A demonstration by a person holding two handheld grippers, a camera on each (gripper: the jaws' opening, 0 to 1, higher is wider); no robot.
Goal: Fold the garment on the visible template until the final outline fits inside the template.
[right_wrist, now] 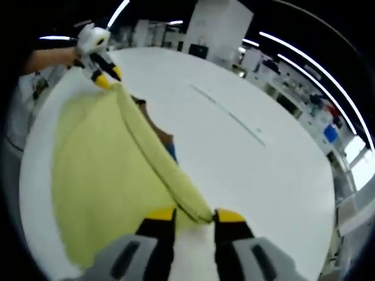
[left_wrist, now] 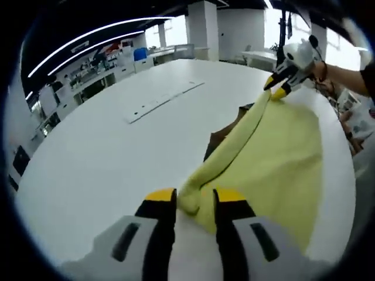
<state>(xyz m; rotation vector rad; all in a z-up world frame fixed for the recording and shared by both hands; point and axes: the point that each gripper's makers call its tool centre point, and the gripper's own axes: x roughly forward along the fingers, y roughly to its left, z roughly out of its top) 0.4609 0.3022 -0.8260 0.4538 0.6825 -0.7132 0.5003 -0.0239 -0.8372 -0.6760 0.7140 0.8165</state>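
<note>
Garment: the yellow garment (left_wrist: pixel 275 152) hangs stretched between the two grippers, one rolled edge running taut from one grip to the other, the rest draped down onto the white table (left_wrist: pixel 105 152).
Long axis: that taut edge is the line to watch. It runs straight out from the left gripper (left_wrist: pixel 195 205) and ends at the right gripper (left_wrist: pixel 280 88) at its far end.
Left fingers: closed in on a bunched corner, cloth pinched right between the yellow tips, nothing else in the grip.
Right fingers: in the right gripper view the right gripper (right_wrist: pixel 194 218) has its tips narrowed on the near end of the same edge (right_wrist: pixel 158 158), and the left gripper (right_wrist: pixel 105 75) shows far off at the other end, clamped on cloth too.
Template: a dark brown sheet (left_wrist: pixel 225 133), likely the template, peeks out beyond the taut edge, on the far side from the draped body; mostly covered, so its outline is hard to judge.
Which side: the body of the cloth falls to one side of the edge, the brown sheet to the other, so the fold probably has to carry the edge across towards it.
Nearer hand: neither, I'd say; each holds its own end, and they'd need to travel together.
Beyond: a pale strip (left_wrist: pixel 164 100) lies well clear on the table.
</note>
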